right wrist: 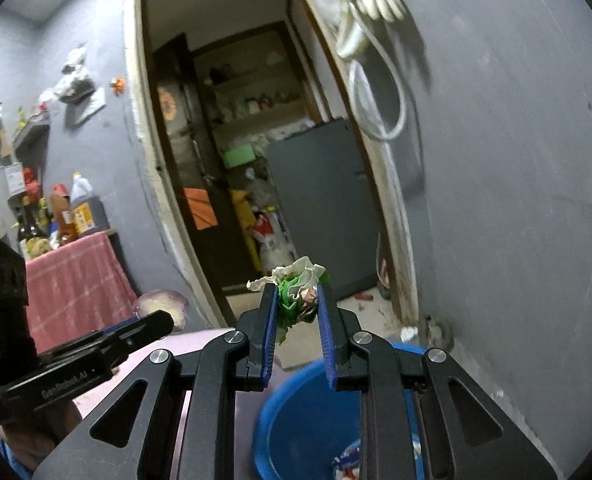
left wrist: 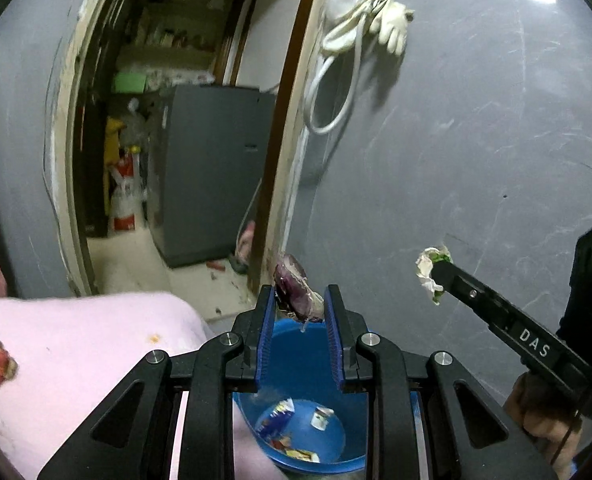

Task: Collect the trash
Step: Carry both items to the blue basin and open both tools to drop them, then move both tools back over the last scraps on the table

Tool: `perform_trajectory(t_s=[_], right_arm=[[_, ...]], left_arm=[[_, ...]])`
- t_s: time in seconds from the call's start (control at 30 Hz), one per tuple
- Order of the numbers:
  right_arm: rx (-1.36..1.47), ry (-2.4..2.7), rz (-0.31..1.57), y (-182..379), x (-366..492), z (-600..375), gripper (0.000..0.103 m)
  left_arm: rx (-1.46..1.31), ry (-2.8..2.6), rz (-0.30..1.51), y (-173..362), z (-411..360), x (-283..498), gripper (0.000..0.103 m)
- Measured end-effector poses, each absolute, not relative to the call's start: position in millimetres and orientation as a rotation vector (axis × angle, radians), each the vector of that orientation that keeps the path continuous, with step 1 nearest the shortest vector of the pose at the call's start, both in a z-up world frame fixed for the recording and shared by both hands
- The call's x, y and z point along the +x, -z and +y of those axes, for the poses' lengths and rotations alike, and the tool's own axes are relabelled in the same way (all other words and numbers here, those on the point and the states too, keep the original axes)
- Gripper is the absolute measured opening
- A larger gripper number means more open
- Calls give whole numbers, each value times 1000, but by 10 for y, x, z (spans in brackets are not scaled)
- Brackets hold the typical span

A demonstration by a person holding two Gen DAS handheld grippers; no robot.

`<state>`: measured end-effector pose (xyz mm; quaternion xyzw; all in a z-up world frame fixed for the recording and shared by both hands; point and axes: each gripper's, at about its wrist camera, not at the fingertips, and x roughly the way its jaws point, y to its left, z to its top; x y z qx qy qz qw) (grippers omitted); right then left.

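From the left wrist, we see our left gripper (left wrist: 299,306) clamped on a purple onion peel (left wrist: 297,294) above the blue bucket (left wrist: 296,344), where wrappers (left wrist: 280,424) already lie. Dropped from this height, the light peel could drift onto the pink cloth (left wrist: 76,344).

From the right wrist, our right gripper (right wrist: 297,308) pinches a crumpled green-and-white wrapper (right wrist: 296,294); the bucket (right wrist: 296,412) sits lower right, so an early release might miss. Grey walls (right wrist: 515,200) frame an open doorway (right wrist: 232,152).
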<state>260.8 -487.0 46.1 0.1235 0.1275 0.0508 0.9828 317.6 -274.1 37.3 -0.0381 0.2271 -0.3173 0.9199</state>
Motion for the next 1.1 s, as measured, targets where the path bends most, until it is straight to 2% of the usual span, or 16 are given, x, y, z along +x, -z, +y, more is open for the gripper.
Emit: perform_trajectory(t_s=[0.37,0.5,0.57,0.7,0.77,0.87,0.97,1.03,1.1], right_arm=[[332,-81,352,-226,2743,-5072,21],[371,-73,389,-138,2810,-5118,30],[379,-66,401,-110,2825,-5133,30],[391,-60,401,-104,2807,-5166,31],[389,-58,399,-116,2805,-5158,32],[379,-57,395,-140,2799,-5141,39],[354,-55,373,-193,2777,-5096,45],[335,-59,349,-238,2744,-5064,53],[316,-60,328,-278,2729,-5014,55]], left_arm=[[-140,659,643,-87,-2871,3510,21],[-168,670,729,4,-2894,3646,21],[-179,669,738,40,-2885,3639,22],[-181,670,730,44,-2862,3621,30],[-180,669,719,29,-2848,3592,30],[-176,660,699,10,-2816,3553,32],[-172,647,663,-37,-2740,3491,41],[-173,630,632,-87,-2664,3446,47],[-176,611,605,-143,-2581,3412,54]])
